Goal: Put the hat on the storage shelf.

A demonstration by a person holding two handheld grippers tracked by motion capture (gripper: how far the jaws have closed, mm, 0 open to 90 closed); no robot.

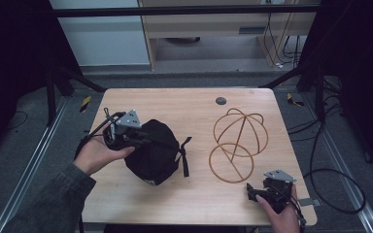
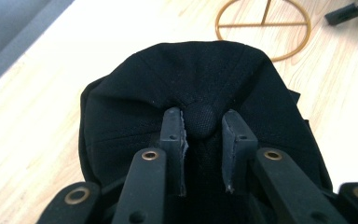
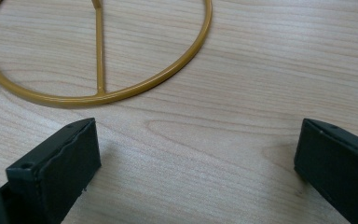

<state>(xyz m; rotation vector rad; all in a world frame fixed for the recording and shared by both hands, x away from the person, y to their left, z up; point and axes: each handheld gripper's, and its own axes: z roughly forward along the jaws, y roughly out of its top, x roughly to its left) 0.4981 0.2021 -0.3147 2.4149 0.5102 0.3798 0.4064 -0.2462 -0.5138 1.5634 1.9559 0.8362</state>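
Black cap (image 1: 151,151) sits left of centre on the wooden table (image 1: 194,196), crown up. My left gripper (image 2: 200,133) pinches the cap's top button (image 2: 200,119) between its jaws. Gold wire stand (image 1: 237,143) lies well to the right. My right gripper (image 3: 196,158), jaws spread wide, rests just beside its ring base (image 3: 121,91).

A light wooden table (image 1: 189,104) holds a black cap (image 1: 153,150) at centre-left of the frame and a gold wire stand (image 1: 237,143) at centre-right.
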